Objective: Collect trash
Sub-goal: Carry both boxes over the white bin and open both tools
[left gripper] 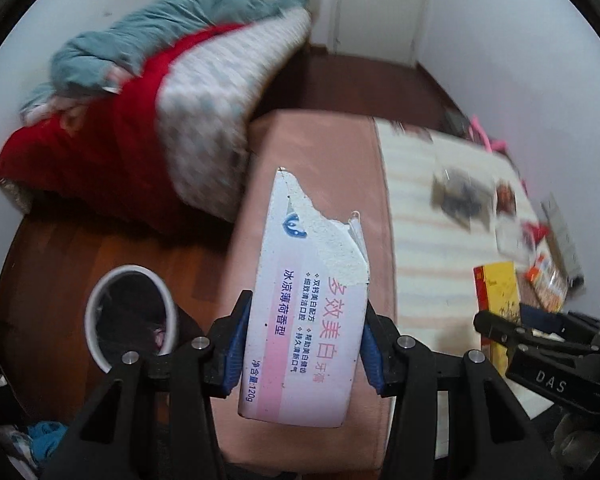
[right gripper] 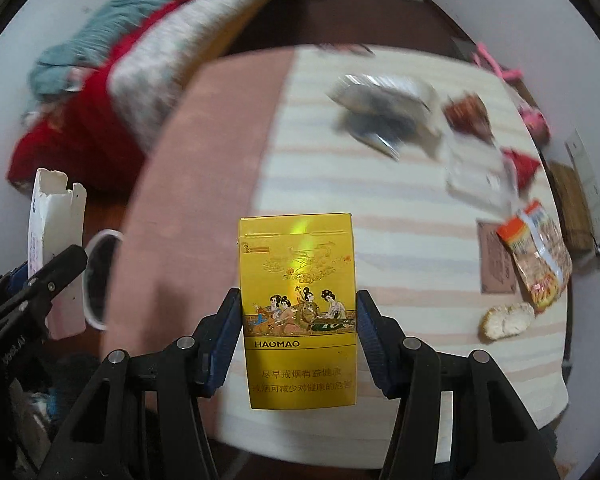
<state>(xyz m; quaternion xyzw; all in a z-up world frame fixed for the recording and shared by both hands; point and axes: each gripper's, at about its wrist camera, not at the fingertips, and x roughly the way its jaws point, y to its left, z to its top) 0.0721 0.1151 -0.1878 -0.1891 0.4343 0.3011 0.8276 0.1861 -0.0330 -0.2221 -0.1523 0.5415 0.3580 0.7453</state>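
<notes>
My left gripper (left gripper: 306, 304) is shut on a torn white and pink toothpaste box (left gripper: 300, 264), held upright above the pink edge of the table (left gripper: 320, 152). A white-rimmed trash bin (left gripper: 94, 300) with a dark liner stands on the floor down to its left. My right gripper (right gripper: 298, 296) is shut on a yellow cigarette pack (right gripper: 298, 320), lifted over the striped tablecloth (right gripper: 400, 208). In the right wrist view the toothpaste box (right gripper: 56, 216) and the bin (right gripper: 90, 292) show at the left edge. The left wrist view catches the yellow pack (left gripper: 496, 288) at the right.
More litter lies on the striped cloth: a snack bag (right gripper: 536, 256), a piece of bread (right gripper: 506, 320), a clear wrapper (right gripper: 384, 108), a reddish wrapper (right gripper: 468, 114). A pile of red, teal and checked bedding (left gripper: 140, 120) rests at the back left on the wooden floor (left gripper: 52, 264).
</notes>
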